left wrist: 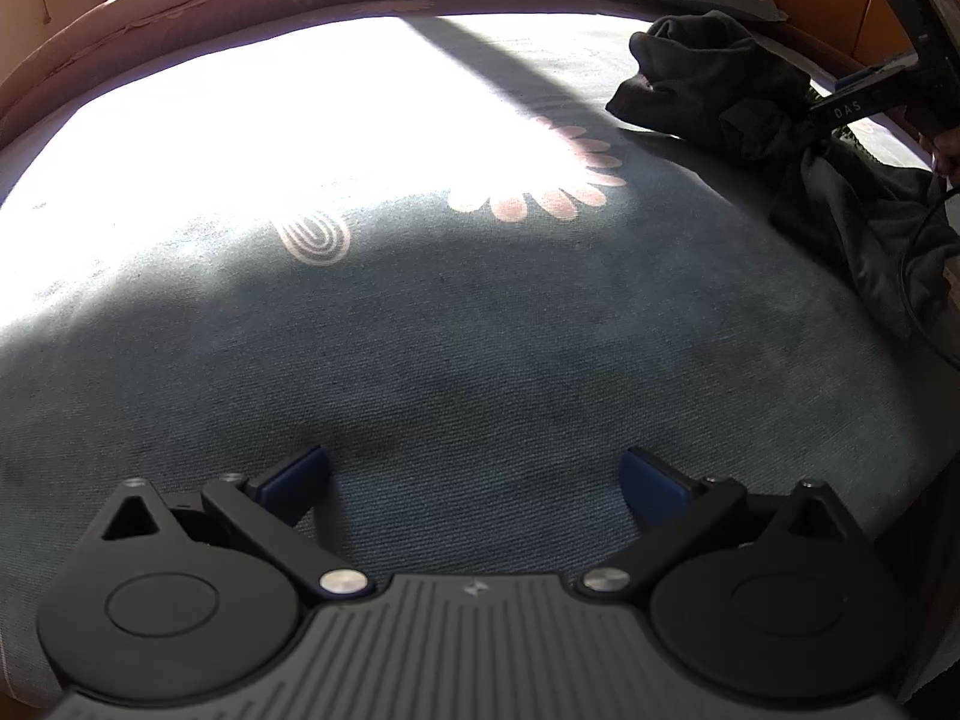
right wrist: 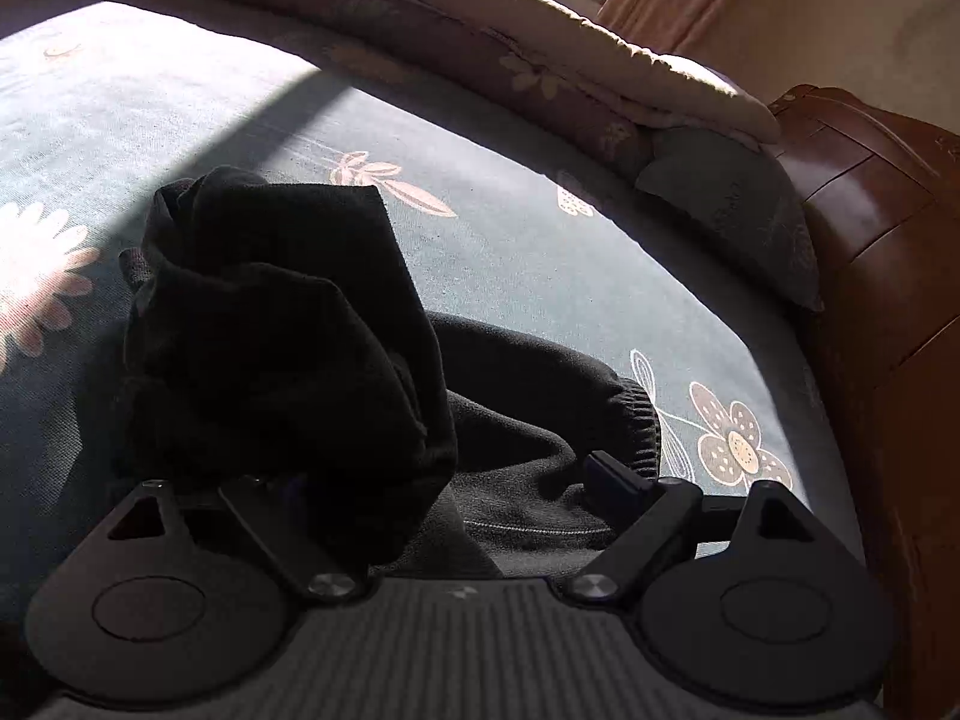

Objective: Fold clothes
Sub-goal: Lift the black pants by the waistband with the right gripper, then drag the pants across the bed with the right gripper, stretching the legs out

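Bed (left wrist: 420, 312): one; blue-grey sheet with pink flower print, part sunlit, part shaded.
Quilt (right wrist: 540, 60): one, rolled along far edge of bed.
Headboard (right wrist: 870, 228): one, brown wood, at bed's end.
Pillow (right wrist: 738, 204): one, grey, on bed against headboard.
Dark garment (right wrist: 288, 348): one, crumpled on bed, near headboard side.
Right gripper (right wrist: 444, 480): one; fingers spread, garment bunched between, not pinched.
Left gripper (left wrist: 474, 480): one; fingers spread wide, empty, over bare sheet, well apart from garment.

Black garment (right wrist: 282, 324), blue-grey bedsheet (left wrist: 456, 324) with pink flowers, blue-padded claw fingers (left wrist: 297, 480)
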A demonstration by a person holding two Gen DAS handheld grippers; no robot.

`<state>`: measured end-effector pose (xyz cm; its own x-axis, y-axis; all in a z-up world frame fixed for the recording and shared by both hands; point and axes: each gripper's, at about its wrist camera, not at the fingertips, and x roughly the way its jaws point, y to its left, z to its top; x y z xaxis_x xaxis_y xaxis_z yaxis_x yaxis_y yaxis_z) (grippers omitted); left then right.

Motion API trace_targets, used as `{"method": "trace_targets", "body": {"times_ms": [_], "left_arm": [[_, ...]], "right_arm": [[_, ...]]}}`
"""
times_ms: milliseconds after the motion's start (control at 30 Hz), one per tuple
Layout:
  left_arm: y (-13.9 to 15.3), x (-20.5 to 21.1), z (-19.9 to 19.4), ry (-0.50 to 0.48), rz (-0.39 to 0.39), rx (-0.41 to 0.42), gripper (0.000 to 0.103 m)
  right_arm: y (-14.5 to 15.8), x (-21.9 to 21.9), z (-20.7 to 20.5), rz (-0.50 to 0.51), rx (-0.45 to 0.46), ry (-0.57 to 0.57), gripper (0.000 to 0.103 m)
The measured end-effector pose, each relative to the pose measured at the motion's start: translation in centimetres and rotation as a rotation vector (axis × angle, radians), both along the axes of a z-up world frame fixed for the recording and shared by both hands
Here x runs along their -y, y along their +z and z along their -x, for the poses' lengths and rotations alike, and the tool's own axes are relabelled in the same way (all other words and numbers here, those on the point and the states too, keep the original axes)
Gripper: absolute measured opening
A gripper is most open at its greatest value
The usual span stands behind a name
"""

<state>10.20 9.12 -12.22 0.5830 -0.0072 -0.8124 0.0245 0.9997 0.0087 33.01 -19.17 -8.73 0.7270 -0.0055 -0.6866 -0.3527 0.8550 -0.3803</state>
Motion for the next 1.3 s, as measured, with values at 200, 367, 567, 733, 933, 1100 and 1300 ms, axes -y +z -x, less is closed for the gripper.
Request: {"method": "trace_targets", "body": {"times_ms": [200, 367, 567, 733, 933, 1100, 1300], "left_arm": [[1.3, 0.1, -0.9, -0.006, 0.025, 0.001, 0.103], [3.4, 0.9, -2.2, -0.040, 0.037, 0.065, 0.103], [3.7, 2.5, -2.9, -0.072, 0.059, 0.079, 0.103], [4.3, 2.6, -3.1, -0.101, 0.051, 0.085, 0.103], [4.4, 2.8, -4.3, -0.140, 0.042, 0.106, 0.103], [3.9, 2.6, -4.3, -0.138, 0.060, 0.102, 0.102], [3.5, 1.9, -3.3, -0.132, 0.080, 0.104, 0.102]], "right_arm": [[2.9, 2.2, 3.2, -0.161, -0.018, 0.056, 0.090], [5.0, 2.2, 6.7, -0.269, -0.022, 0.164, 0.091], [5.8, -1.2, 7.2, -0.280, -0.060, 0.345, 0.060], [5.1, -6.0, 4.8, -0.167, -0.065, 0.471, 0.043], [3.6, -10.8, 2.0, 0.014, -0.078, 0.589, 0.043], [1.4, -12.1, -0.3, 0.138, -0.124, 0.568, 0.043], [1.3, -12.4, -0.9, 0.099, -0.223, 0.584, 0.005]]}}
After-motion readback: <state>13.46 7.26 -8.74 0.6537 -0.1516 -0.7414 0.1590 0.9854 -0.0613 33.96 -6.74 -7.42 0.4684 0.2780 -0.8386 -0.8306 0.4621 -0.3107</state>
